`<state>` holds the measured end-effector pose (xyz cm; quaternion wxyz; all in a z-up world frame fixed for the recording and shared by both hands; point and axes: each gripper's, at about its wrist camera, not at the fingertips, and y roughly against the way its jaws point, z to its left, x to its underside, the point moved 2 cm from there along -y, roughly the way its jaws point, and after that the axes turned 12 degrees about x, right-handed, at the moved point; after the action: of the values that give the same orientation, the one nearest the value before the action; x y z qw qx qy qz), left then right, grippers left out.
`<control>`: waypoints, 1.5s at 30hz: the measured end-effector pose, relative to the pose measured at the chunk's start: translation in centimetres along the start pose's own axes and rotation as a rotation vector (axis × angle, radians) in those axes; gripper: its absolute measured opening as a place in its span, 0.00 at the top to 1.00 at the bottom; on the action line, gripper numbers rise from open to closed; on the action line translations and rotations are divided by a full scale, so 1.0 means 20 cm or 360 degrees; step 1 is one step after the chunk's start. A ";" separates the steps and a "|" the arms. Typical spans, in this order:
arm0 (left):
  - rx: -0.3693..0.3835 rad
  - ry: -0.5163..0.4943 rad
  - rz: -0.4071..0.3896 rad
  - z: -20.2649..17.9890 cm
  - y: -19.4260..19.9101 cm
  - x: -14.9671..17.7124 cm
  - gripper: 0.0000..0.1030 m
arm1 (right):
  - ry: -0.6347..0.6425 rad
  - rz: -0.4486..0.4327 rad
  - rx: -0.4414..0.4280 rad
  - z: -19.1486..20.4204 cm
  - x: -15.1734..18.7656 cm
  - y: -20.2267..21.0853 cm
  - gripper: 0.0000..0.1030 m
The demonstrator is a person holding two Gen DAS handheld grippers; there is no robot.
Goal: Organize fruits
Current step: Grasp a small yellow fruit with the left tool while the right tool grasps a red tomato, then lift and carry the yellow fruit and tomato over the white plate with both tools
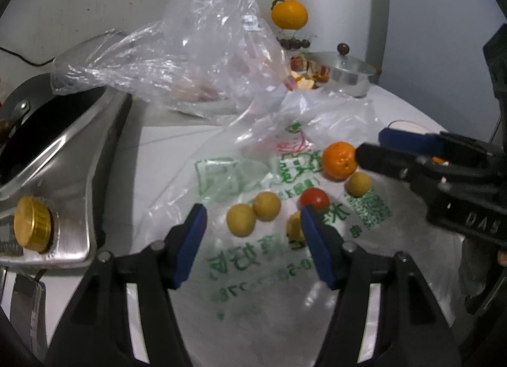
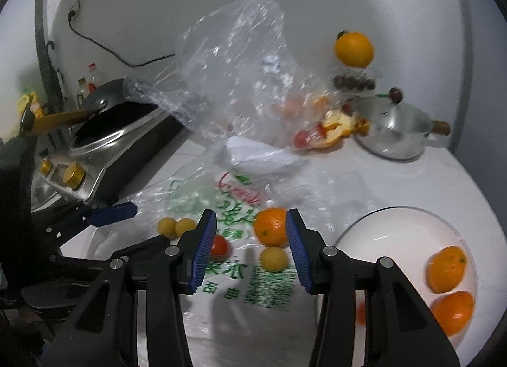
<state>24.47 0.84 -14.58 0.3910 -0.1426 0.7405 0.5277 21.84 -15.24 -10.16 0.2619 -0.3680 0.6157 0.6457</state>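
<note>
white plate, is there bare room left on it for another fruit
Yes. The white plate is bare across its near-left and middle; two oranges sit at its right edge. The printed bag beside it is crowded with loose fruit.

I read green print on the flat plastic bag [image 1: 253, 240] at lower centre of the left wrist view: Chinese characters, mirrored or upside down, and a broken run of digits I cannot fix. A green QR-like block [image 1: 369, 208] sits to its right. Embossed letters on the right gripper [image 1: 367, 150] body are too blurred to read.
</note>
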 end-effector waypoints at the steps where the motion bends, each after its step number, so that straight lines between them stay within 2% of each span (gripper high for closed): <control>1: -0.0009 -0.0004 0.0013 0.01 -0.01 0.00 0.44 | 0.0003 0.0021 -0.0017 0.01 0.01 -0.02 0.53; 7: -0.0024 -0.0027 0.0085 0.02 -0.08 0.01 0.50 | 0.0034 0.0129 -0.0098 0.08 0.04 -0.13 0.53; 11: -0.0039 -0.0032 0.0121 0.04 -0.12 0.02 0.58 | 0.0027 0.0178 -0.0122 0.09 0.05 -0.19 0.53; 26: -0.0055 -0.0059 0.0207 0.03 -0.20 0.00 0.66 | 0.0051 0.0305 -0.0194 0.13 0.08 -0.28 0.54; 30: -0.0053 -0.0044 0.0219 0.04 -0.21 0.00 0.75 | 0.0036 0.0315 -0.0220 0.13 0.08 -0.29 0.54; 33: -0.0062 -0.0072 0.0224 0.03 -0.22 0.00 0.75 | 0.0052 0.0316 -0.0254 0.14 0.08 -0.29 0.60; 37: -0.0065 -0.0092 0.0213 0.01 -0.21 0.01 0.75 | 0.0034 0.0325 -0.0312 0.13 0.08 -0.29 0.76; 45: -0.0044 -0.0063 0.0171 0.00 -0.14 0.03 0.75 | 0.0033 0.0295 -0.0295 0.13 0.08 -0.27 0.76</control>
<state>25.90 -0.14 -16.96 0.3747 -0.0975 0.7319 0.5608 24.77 -12.33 -14.79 0.1595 -0.3387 0.5876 0.7174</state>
